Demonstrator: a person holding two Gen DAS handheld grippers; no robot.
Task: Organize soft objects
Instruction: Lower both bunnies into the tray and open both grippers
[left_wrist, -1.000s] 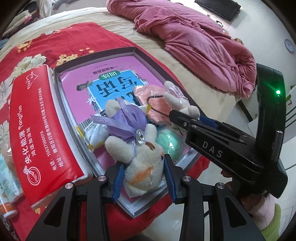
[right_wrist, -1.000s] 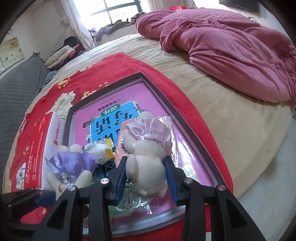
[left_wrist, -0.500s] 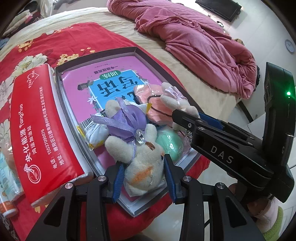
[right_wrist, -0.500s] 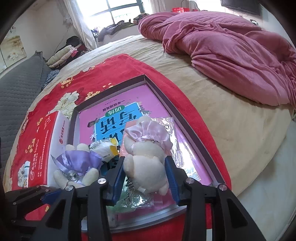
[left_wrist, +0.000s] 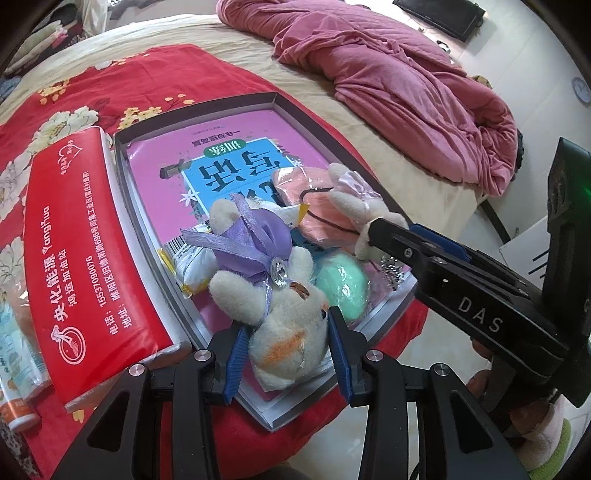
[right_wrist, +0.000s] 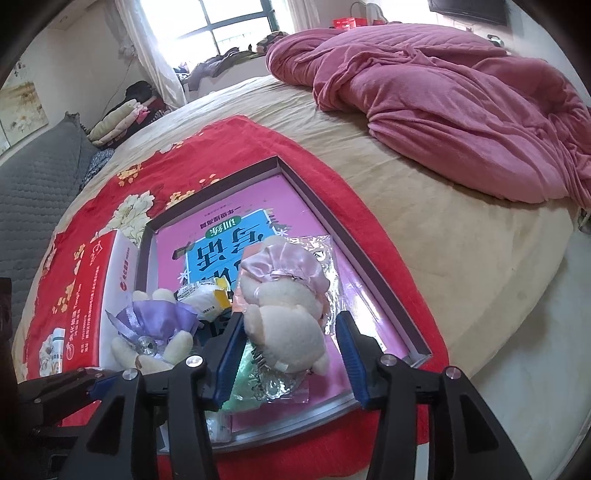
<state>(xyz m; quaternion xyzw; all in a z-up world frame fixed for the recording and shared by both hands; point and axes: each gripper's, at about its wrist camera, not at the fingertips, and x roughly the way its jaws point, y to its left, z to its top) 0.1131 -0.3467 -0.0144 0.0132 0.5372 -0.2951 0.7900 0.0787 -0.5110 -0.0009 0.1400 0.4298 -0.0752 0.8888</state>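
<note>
A grey shallow tray (left_wrist: 146, 236) (right_wrist: 373, 269) lies on the red floral cloth and holds a pink book. In it lie a cream plush bunny with a purple bow (left_wrist: 284, 325) (right_wrist: 155, 332) and a cream plush bunny with a pink bow (right_wrist: 284, 314) (left_wrist: 354, 199). My left gripper (left_wrist: 286, 350) stands around the purple-bow bunny's head, jaws slightly apart from it. My right gripper (right_wrist: 288, 343) (left_wrist: 417, 236) stands around the pink-bow bunny's body with a gap on the right side. A mint soft ball (left_wrist: 341, 280), a peach packet (left_wrist: 317, 214) and a white packet (left_wrist: 192, 266) also lie in the tray.
A red tissue pack (left_wrist: 81, 251) (right_wrist: 85, 295) lies left of the tray. Small tubes (left_wrist: 14, 384) lie at the far left. A crumpled pink blanket (left_wrist: 406, 85) (right_wrist: 461, 110) lies at the back right of the bed. The bed's edge runs just right of the tray.
Both grippers have drawn back a little from the bunnies. The right gripper's jaws have widened around the pink-bow bunny, which now rests in the tray.
</note>
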